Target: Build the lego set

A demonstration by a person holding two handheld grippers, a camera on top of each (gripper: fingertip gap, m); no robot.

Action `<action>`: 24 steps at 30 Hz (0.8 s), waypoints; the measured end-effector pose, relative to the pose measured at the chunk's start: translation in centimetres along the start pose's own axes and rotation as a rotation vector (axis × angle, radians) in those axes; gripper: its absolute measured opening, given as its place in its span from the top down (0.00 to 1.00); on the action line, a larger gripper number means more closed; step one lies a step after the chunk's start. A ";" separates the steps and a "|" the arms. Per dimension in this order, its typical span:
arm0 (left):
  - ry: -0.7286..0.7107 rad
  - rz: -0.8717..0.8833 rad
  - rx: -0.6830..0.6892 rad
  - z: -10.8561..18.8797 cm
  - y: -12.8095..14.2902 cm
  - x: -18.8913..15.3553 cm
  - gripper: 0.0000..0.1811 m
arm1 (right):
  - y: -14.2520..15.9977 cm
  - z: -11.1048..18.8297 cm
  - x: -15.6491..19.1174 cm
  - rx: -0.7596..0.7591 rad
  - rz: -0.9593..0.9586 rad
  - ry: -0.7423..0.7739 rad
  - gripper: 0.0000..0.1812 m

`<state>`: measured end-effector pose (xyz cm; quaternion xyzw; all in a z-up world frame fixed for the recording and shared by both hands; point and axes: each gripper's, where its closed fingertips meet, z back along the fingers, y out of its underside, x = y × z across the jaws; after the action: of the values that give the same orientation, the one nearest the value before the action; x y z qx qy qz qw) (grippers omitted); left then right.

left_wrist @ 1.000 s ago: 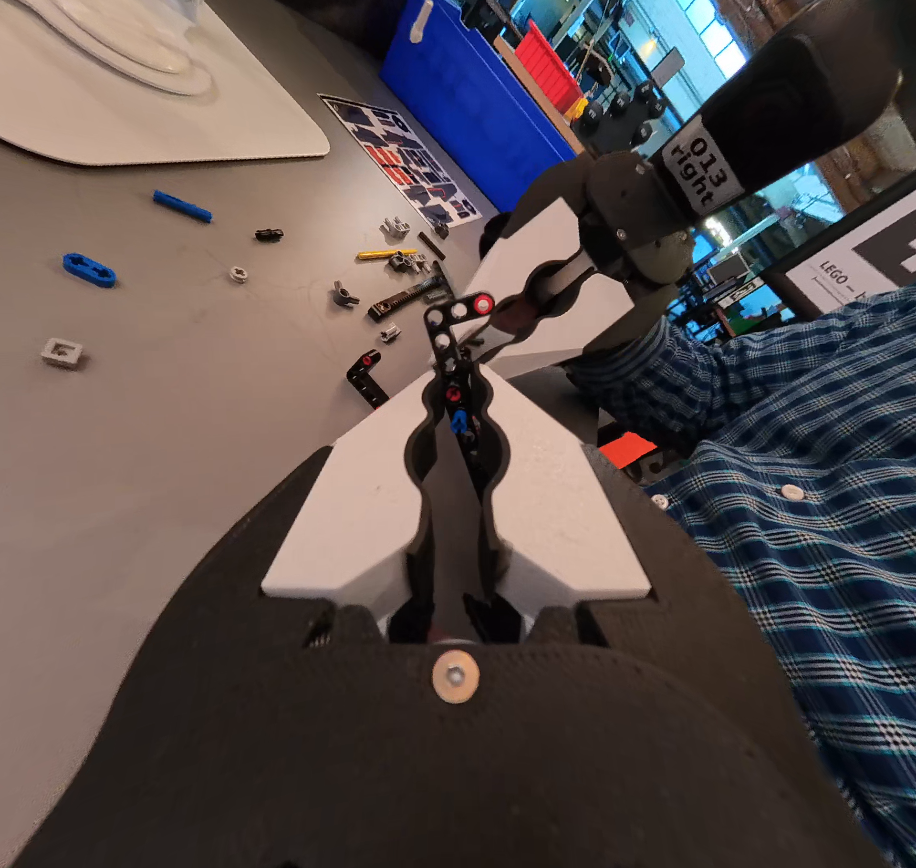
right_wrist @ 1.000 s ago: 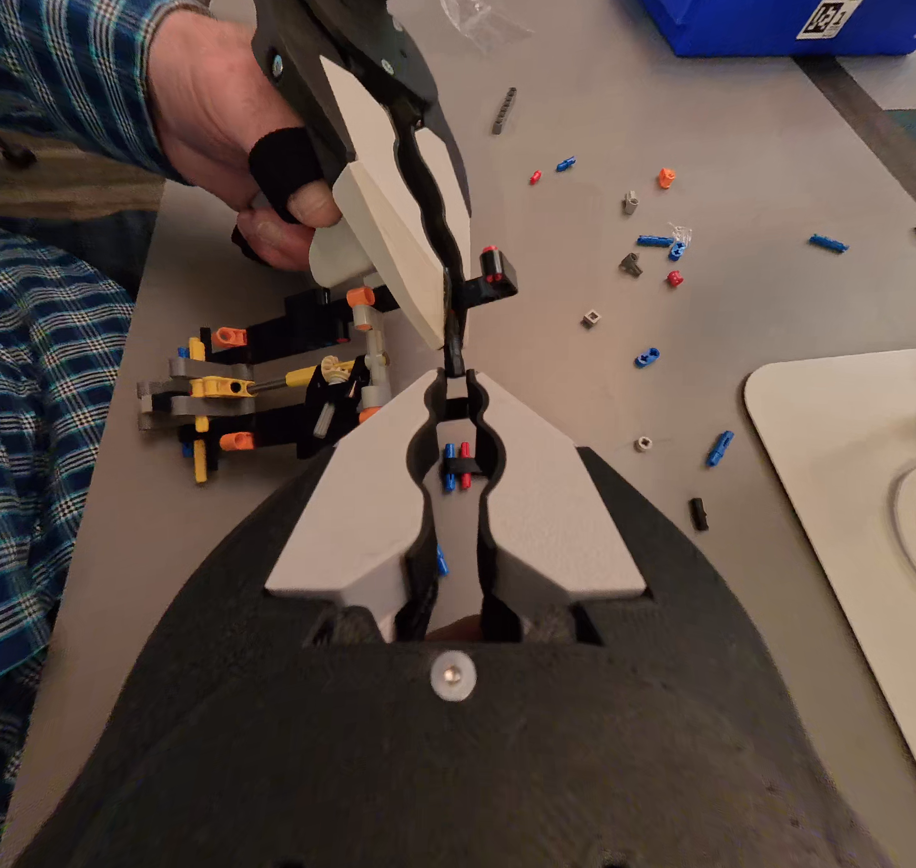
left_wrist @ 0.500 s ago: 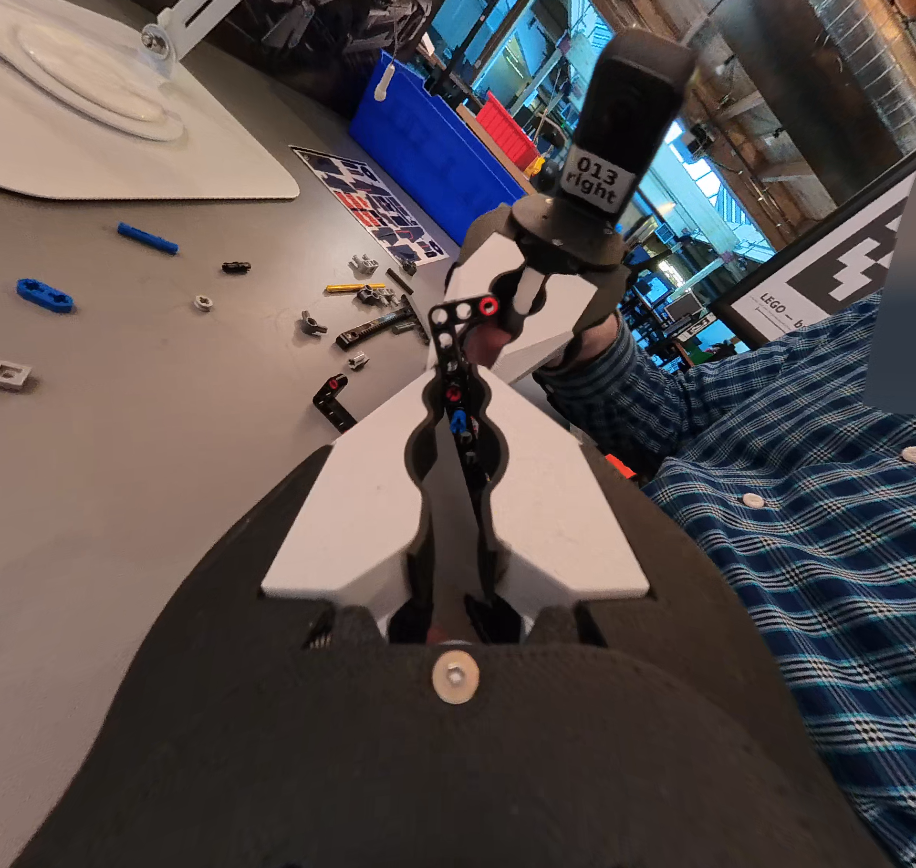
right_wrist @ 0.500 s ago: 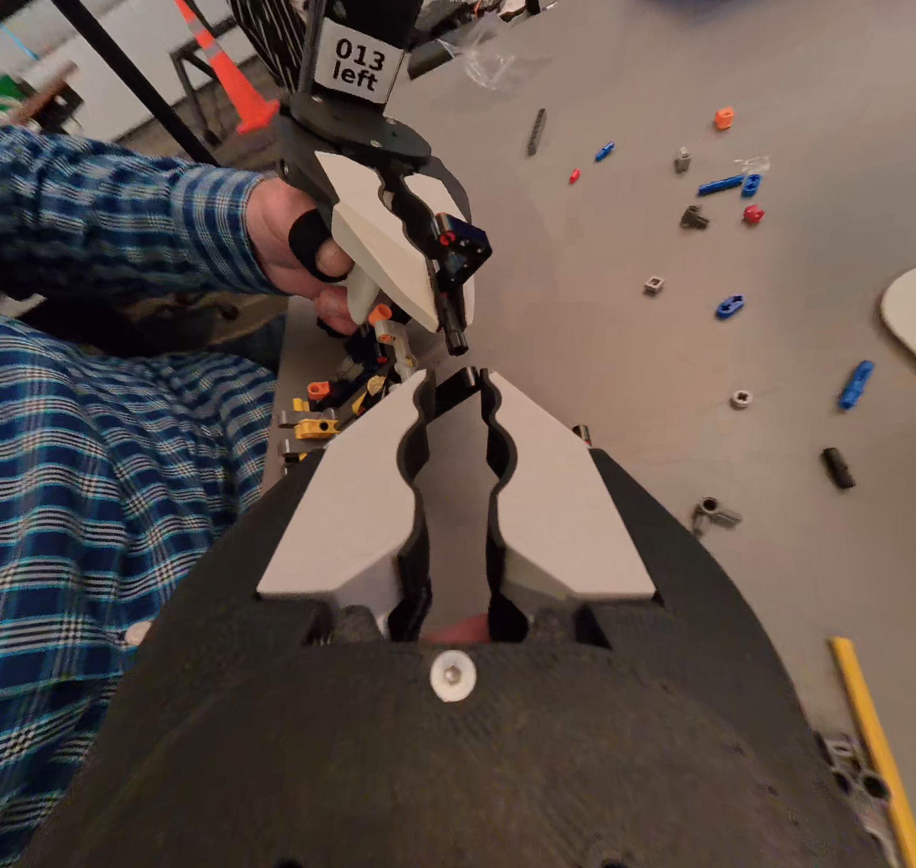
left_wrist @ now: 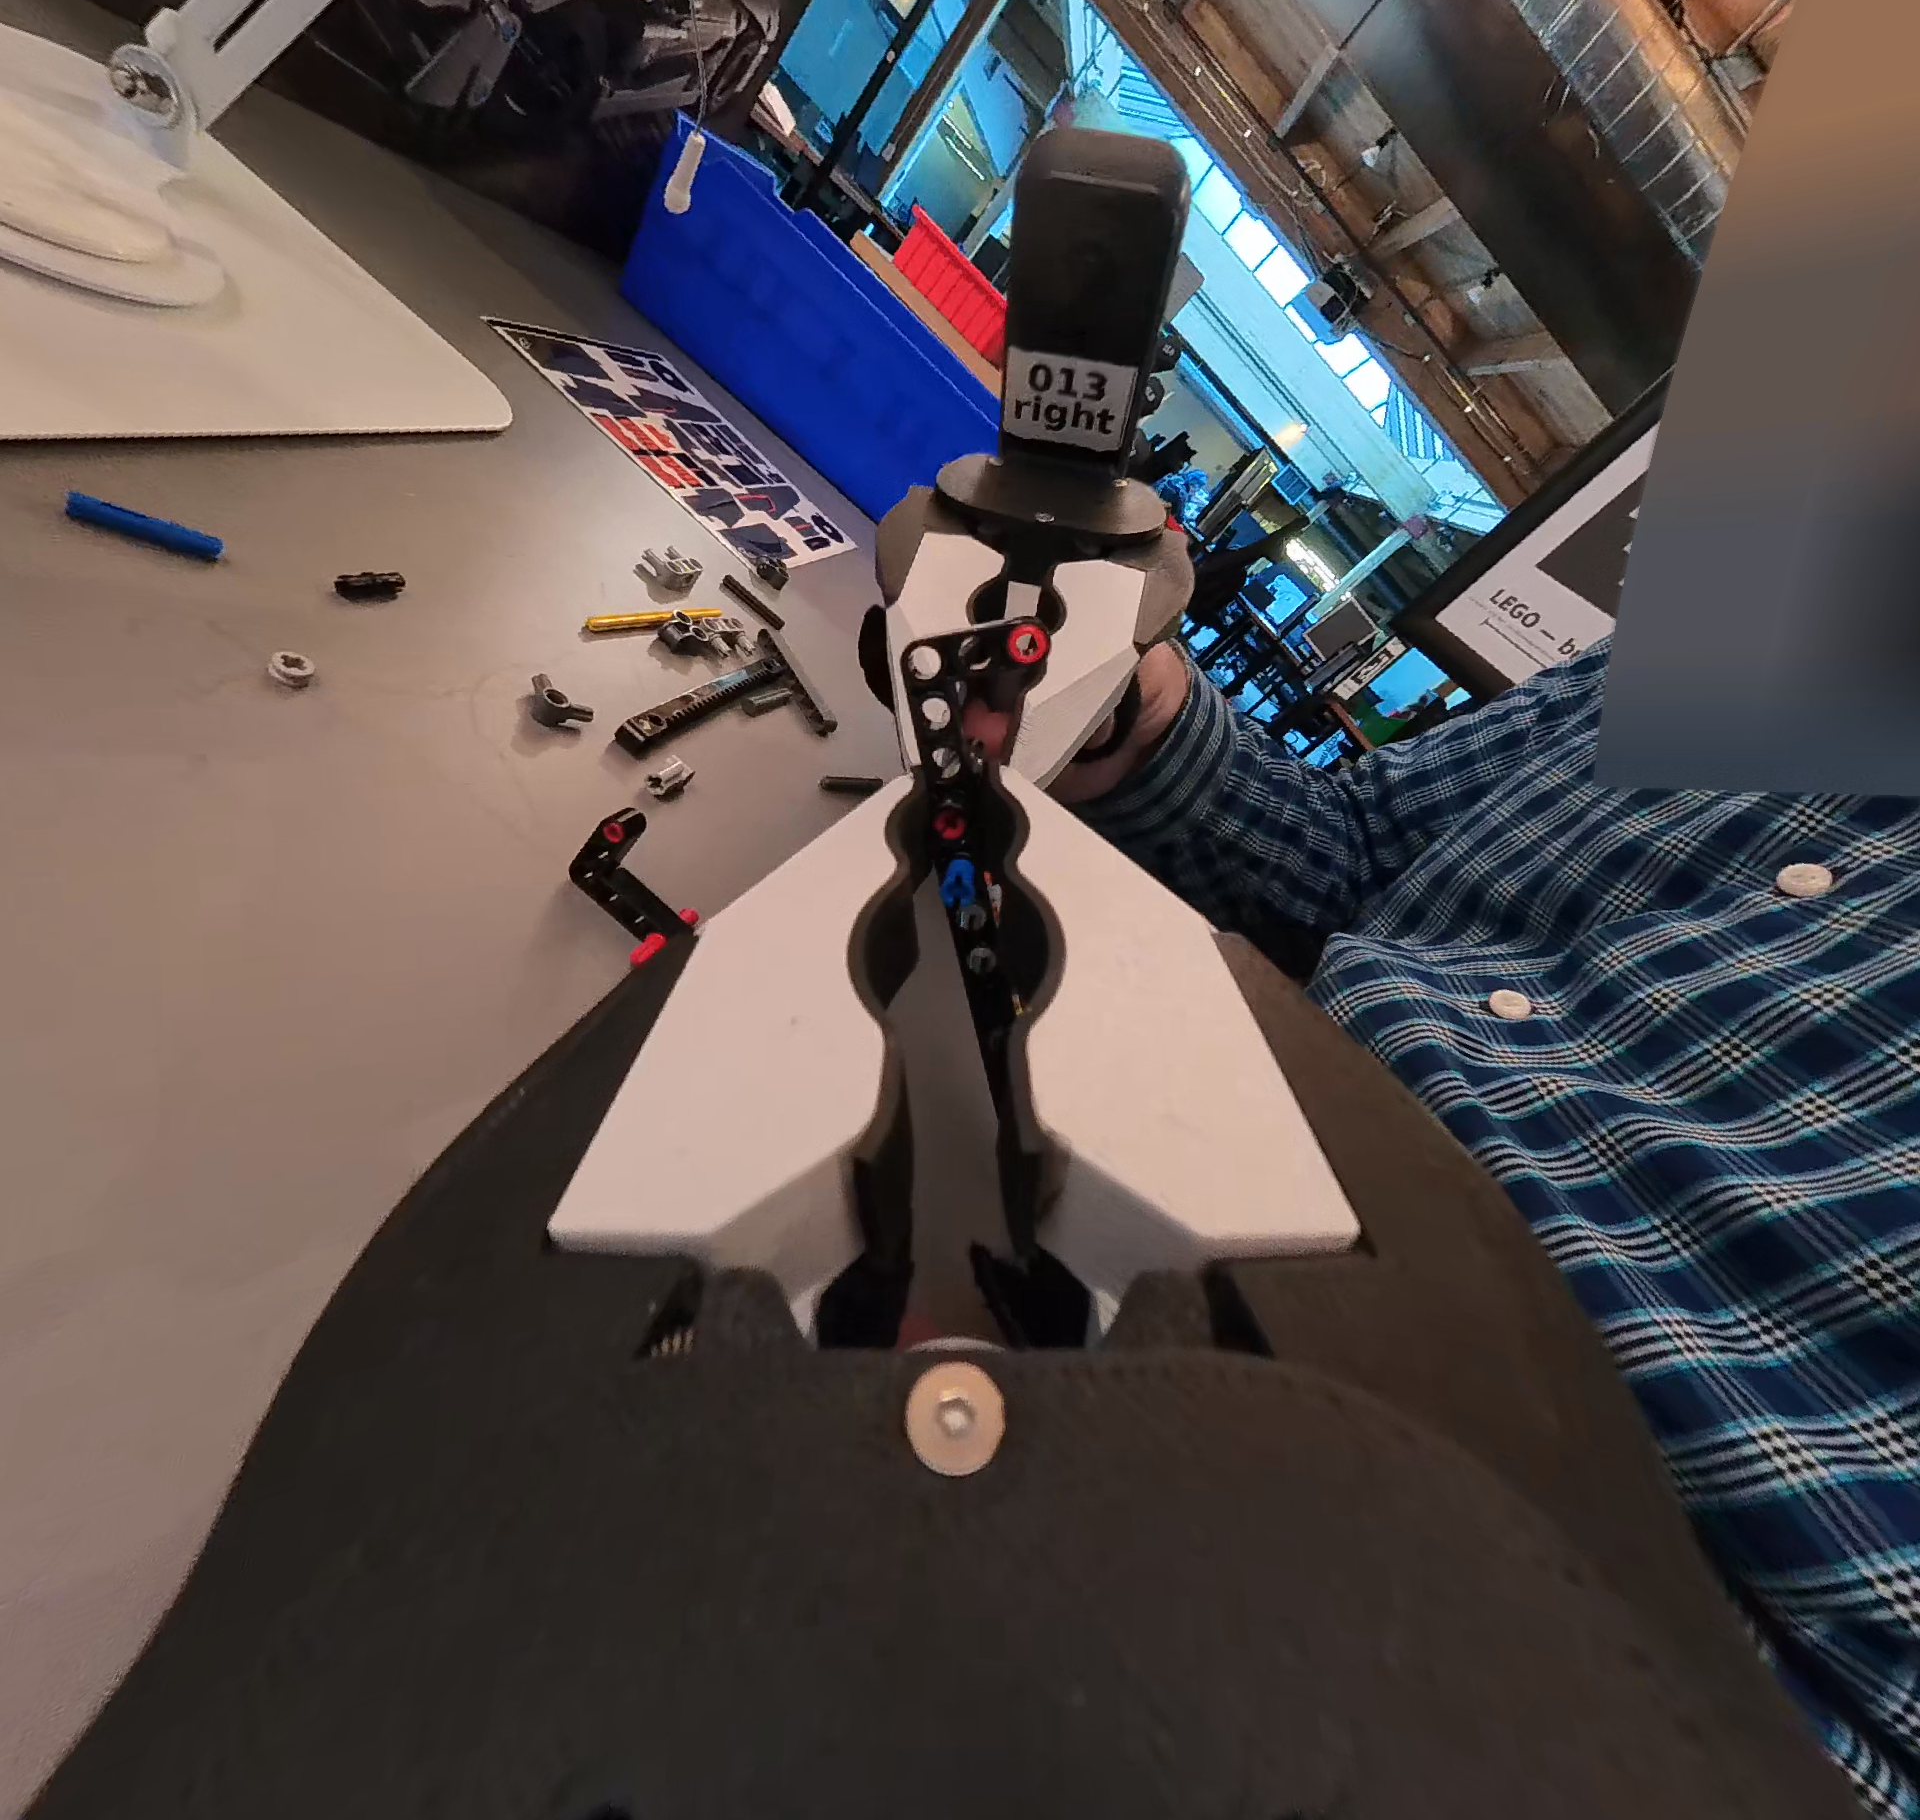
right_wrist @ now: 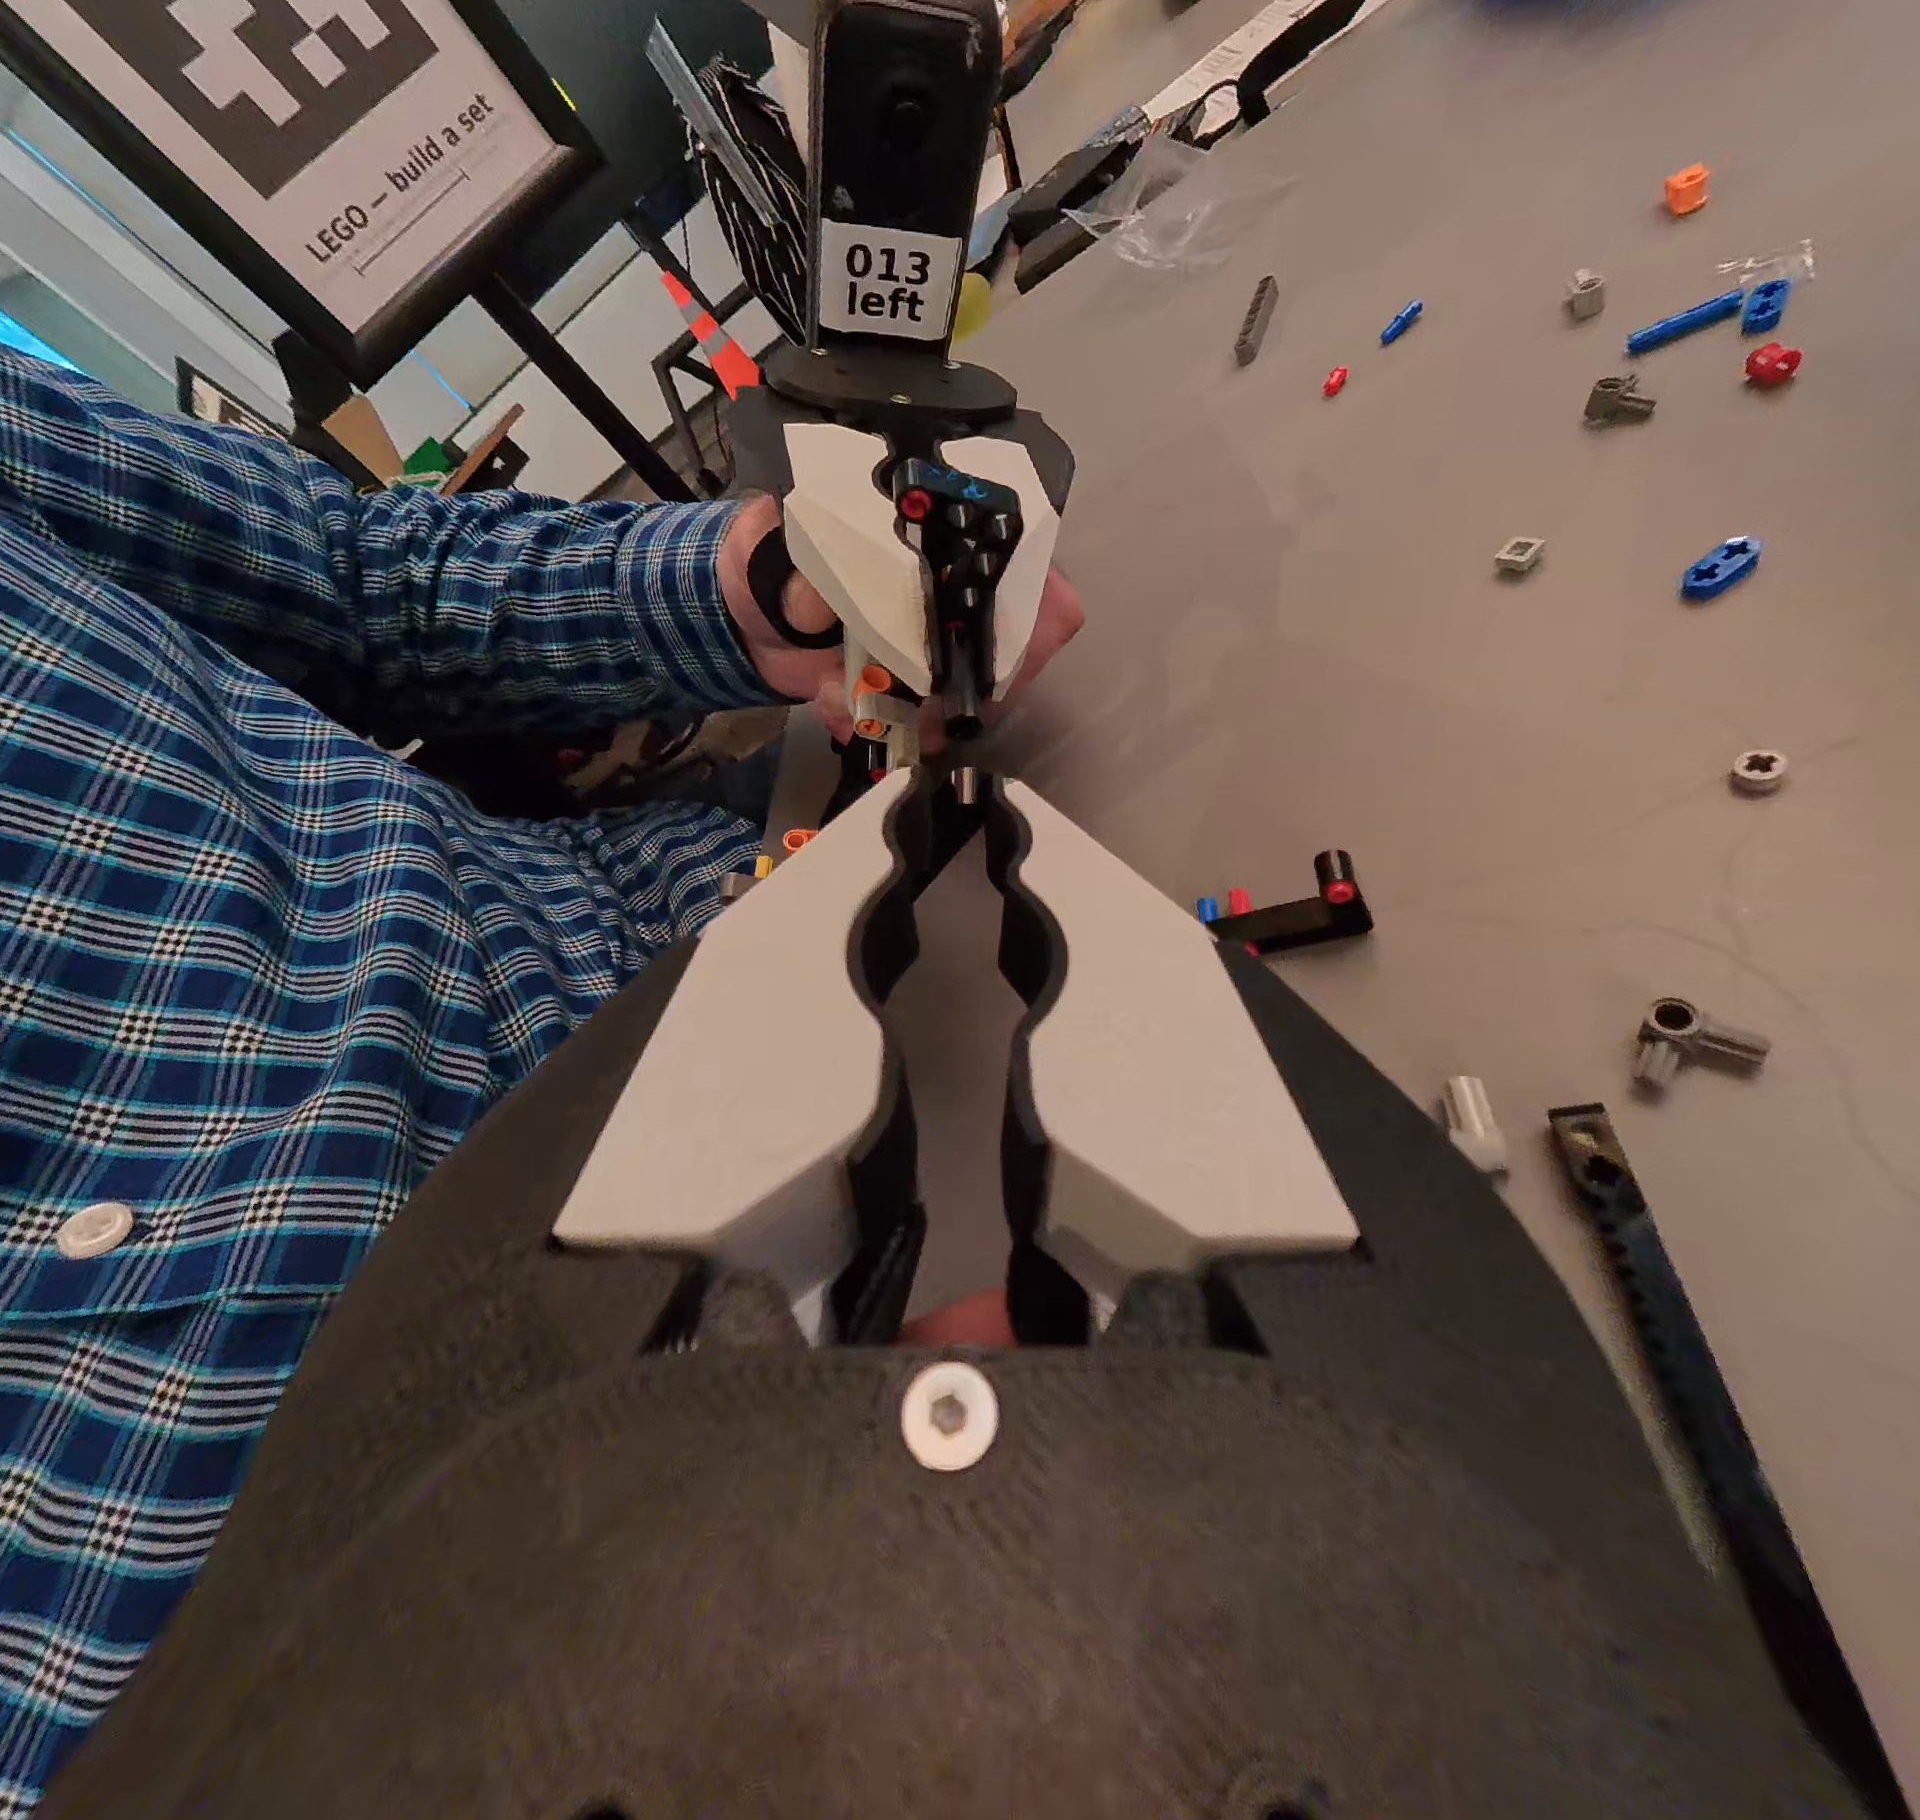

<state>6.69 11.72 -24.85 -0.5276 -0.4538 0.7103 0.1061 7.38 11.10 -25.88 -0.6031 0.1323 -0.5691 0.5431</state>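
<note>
The left gripper [left_wrist: 954, 794] clamped a black, holed L-shaped beam [left_wrist: 951, 731]; the right gripper [right_wrist: 961, 794] pinched a small black pin [right_wrist: 964, 786].

Two grippers are up over the table, the left gripper [left_wrist: 954, 804] and the right gripper [right_wrist: 956, 794], and I count two black L-shaped beams: one [left_wrist: 951, 731] clamped in the left, one [right_wrist: 1294, 913] lying on the grey table [right_wrist: 1403, 627]. Loose on the table I see one orange bush [right_wrist: 1686, 189], one red piece [right_wrist: 1771, 362], one flat blue two-hole link [right_wrist: 1722, 565] and one long black toothed rack [left_wrist: 698, 702]. At the far side stand one blue bin [left_wrist: 800, 316] and one sticker sheet [left_wrist: 675, 451].
</note>
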 end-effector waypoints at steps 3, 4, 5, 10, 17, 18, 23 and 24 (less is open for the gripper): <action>-0.005 -0.004 0.013 0.0 0.2 0.1 0.96 | 0.2 0.1 0.0 -0.007 -0.015 -0.012 0.96; -0.011 -0.009 0.019 0.0 0.3 0.2 0.96 | 0.3 0.1 -0.1 -0.008 -0.018 -0.012 0.96; -0.010 -0.007 0.022 -0.1 0.3 0.2 0.96 | 0.3 0.2 -0.1 -0.009 -0.021 -0.014 0.96; -0.028 0.029 -0.016 0.6 -0.2 0.9 0.96 | 0.7 0.9 -0.7 -0.023 -0.041 0.001 0.96; -0.042 0.036 0.002 0.4 0.1 1.1 0.96 | 0.6 0.6 -1.1 -0.035 -0.034 0.011 0.95; -0.036 0.036 0.008 0.3 0.2 1.0 0.96 | 0.7 0.4 -1.1 -0.033 -0.038 0.006 0.95; -0.015 0.065 0.006 0.2 0.0 1.3 0.96 | 0.5 0.5 -1.4 -0.040 -0.051 0.011 0.95; -0.012 0.065 0.007 0.1 0.0 1.3 0.96 | 0.5 0.6 -1.6 -0.039 -0.056 0.020 0.92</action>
<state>6.01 12.51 -25.70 -0.5373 -0.4348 0.7180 0.0821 7.56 12.46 -27.03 -0.6113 0.1318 -0.5874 0.5137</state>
